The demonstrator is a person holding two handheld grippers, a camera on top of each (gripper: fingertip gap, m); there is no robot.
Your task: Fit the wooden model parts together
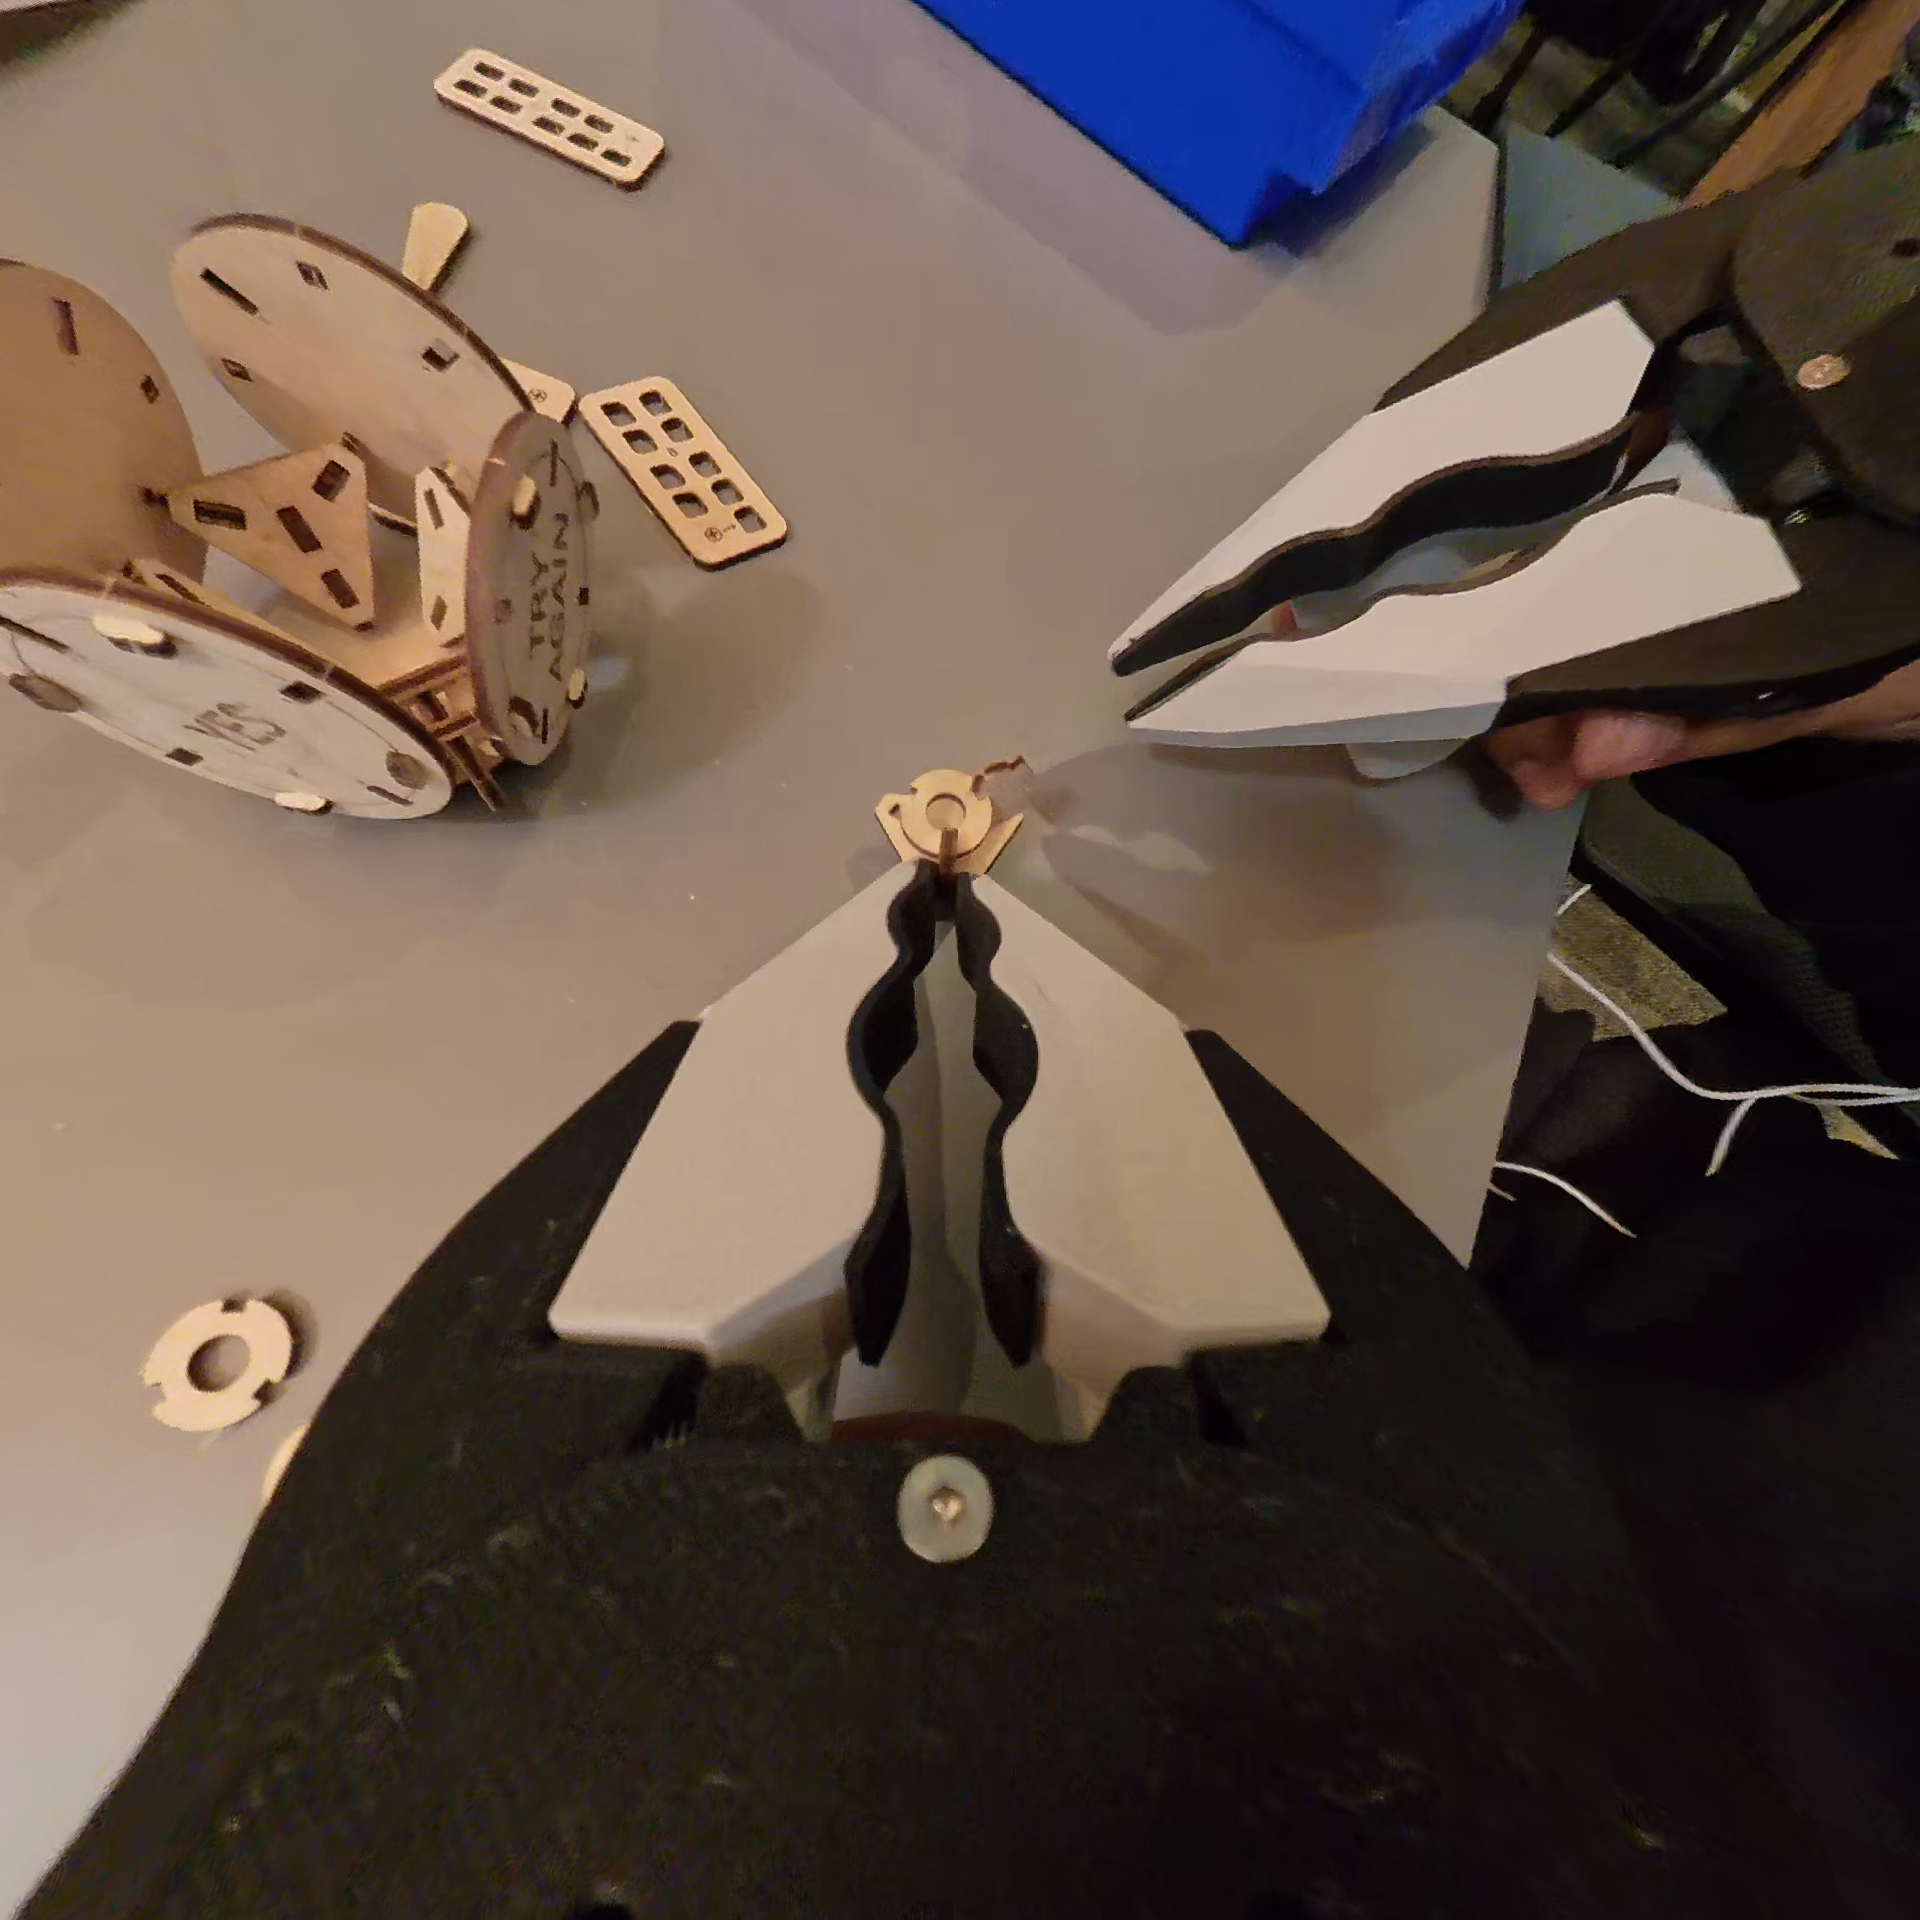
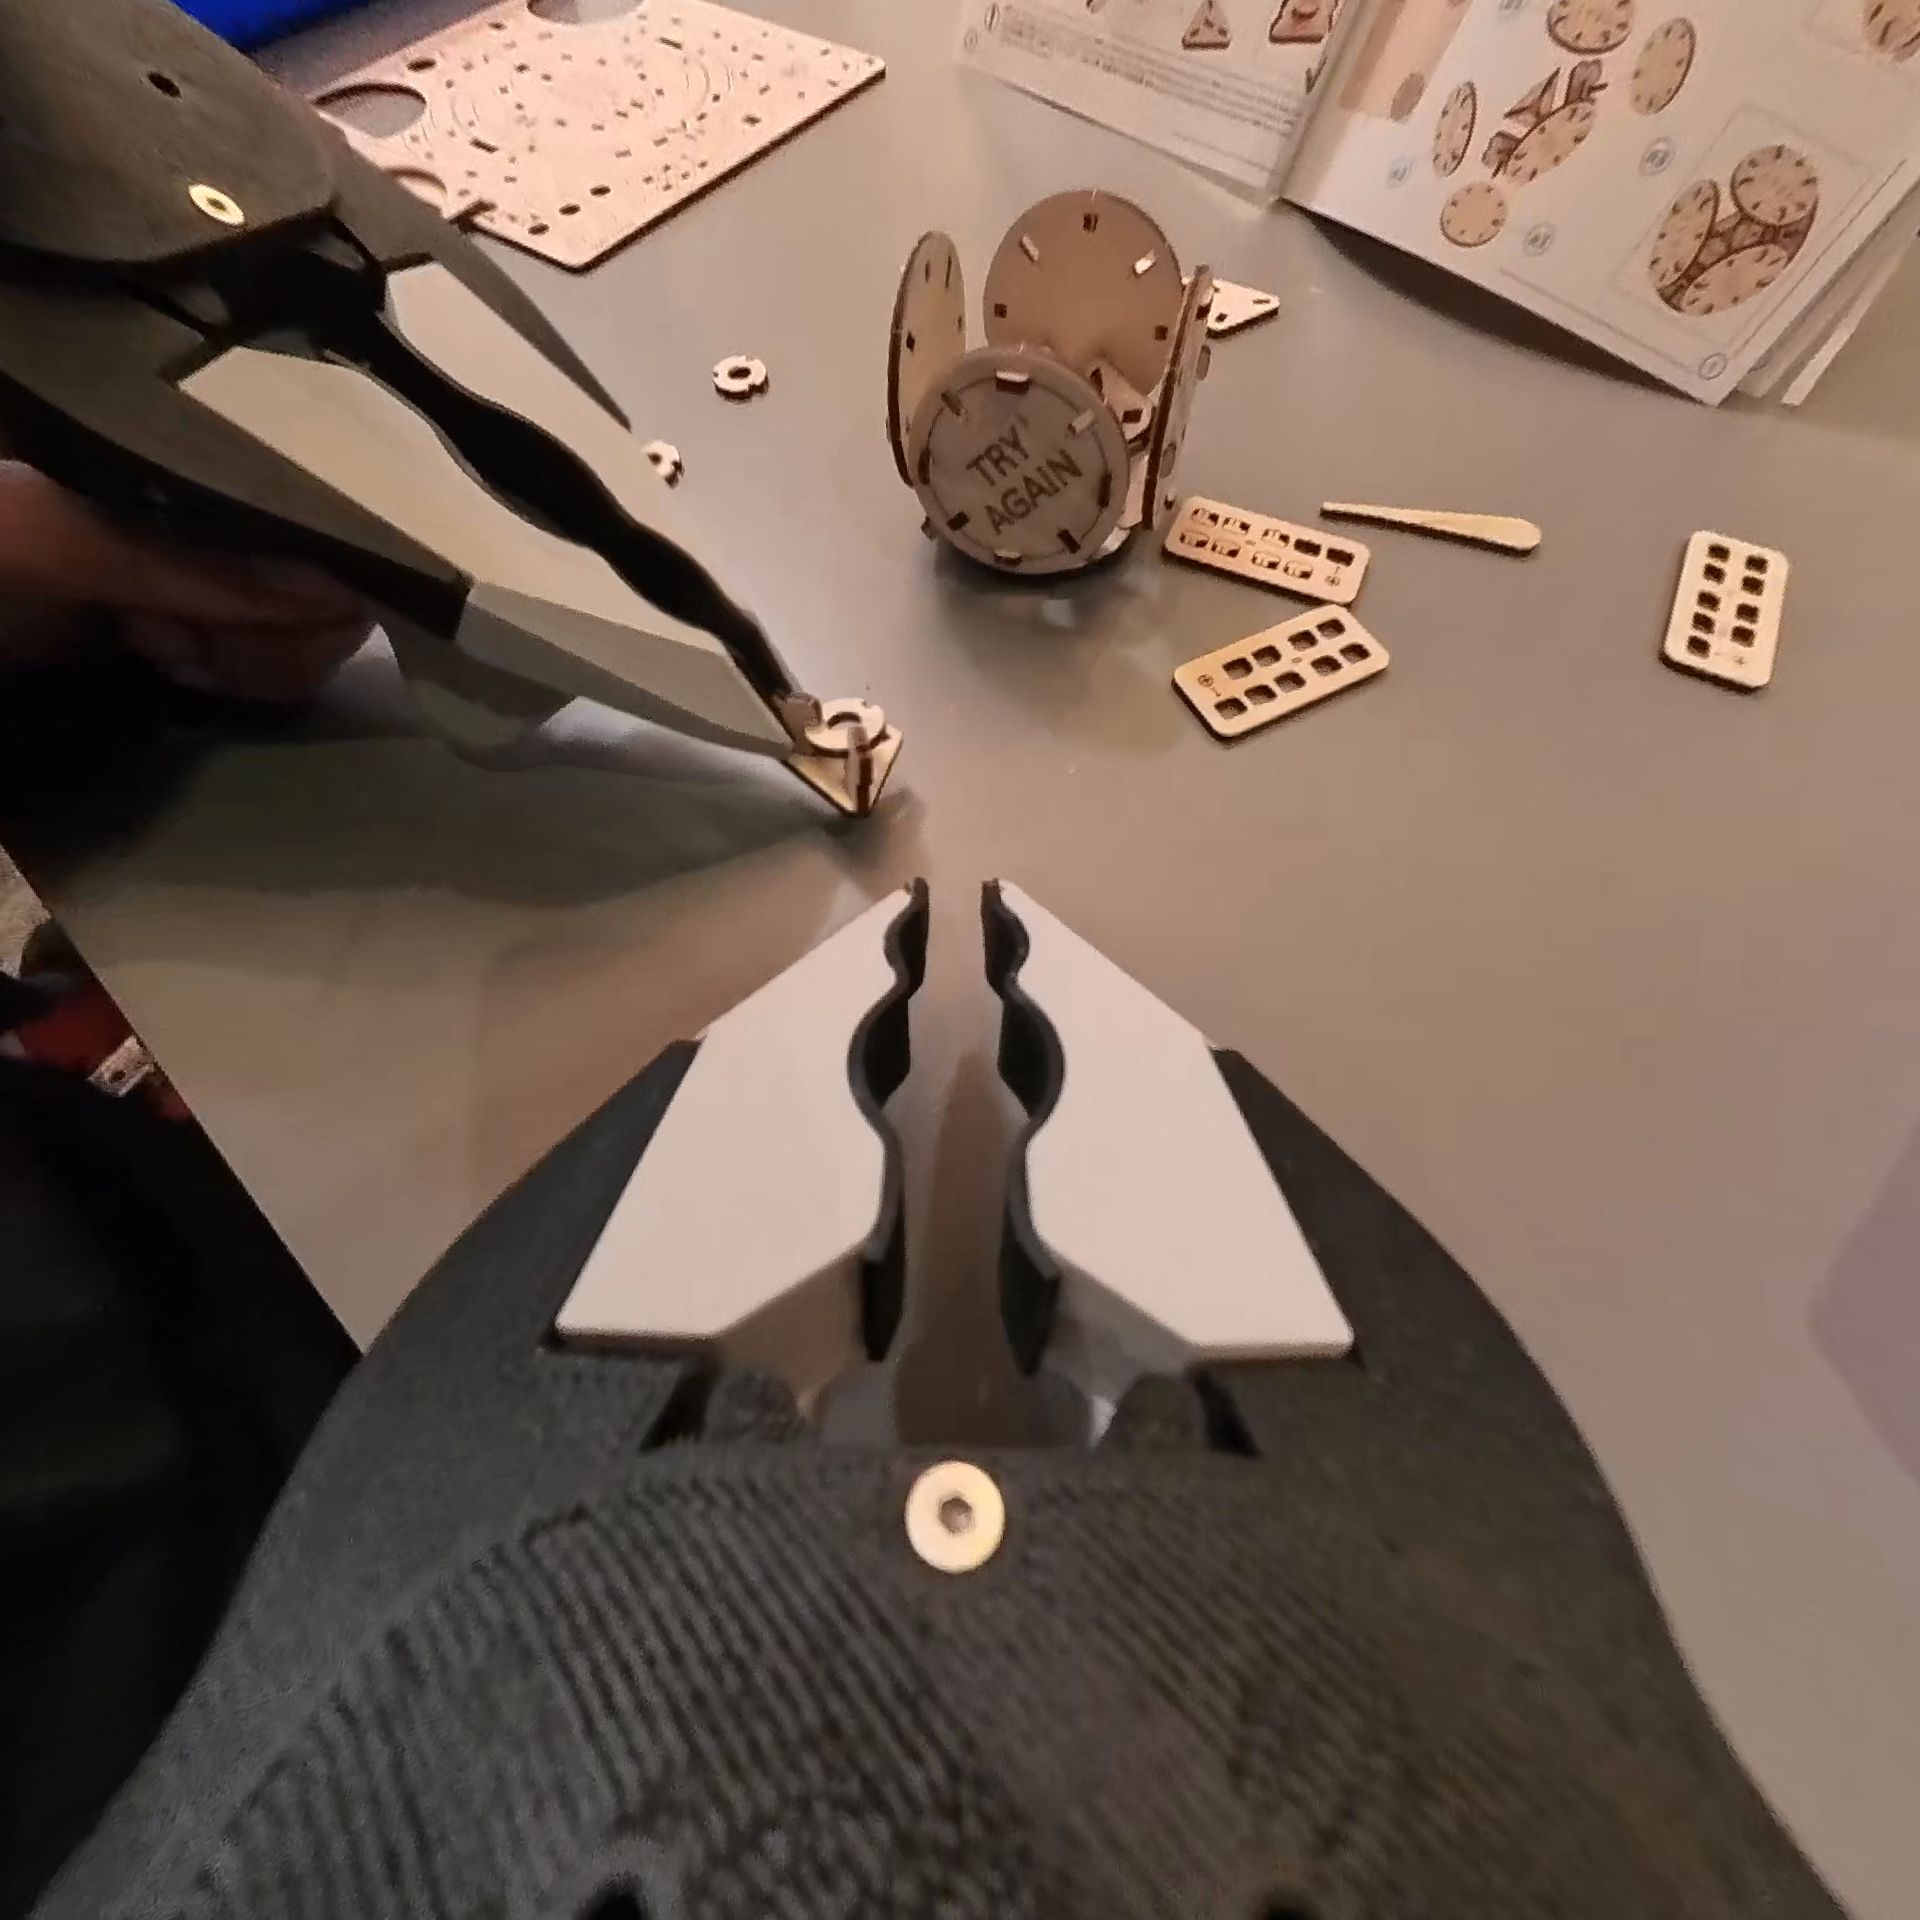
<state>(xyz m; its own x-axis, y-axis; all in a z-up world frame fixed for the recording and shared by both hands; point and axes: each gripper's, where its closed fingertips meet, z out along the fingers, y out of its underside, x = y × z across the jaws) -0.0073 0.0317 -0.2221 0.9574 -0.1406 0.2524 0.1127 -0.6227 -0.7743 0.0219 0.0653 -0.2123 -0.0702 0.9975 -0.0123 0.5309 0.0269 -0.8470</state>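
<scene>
Left gripper fingers pinch upright tab of small wooden ring-and-triangle piece at frame centre on grey surface. Right gripper fingers slightly spread, bare, just below piece. Blue bin upper right.

Pale tan wooden pieces lie on a plain grey table; a bin is blue.

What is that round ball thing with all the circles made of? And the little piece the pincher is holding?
The ball of discs looks like thin, bare, laser-cut plywood: pale faces, dark scorched edges and slots. The little piece, pinched by the left gripper, seems to be the same pale wood with browned edges. The table looks like smooth matte grey, maybe plastic or laminate.
</scene>
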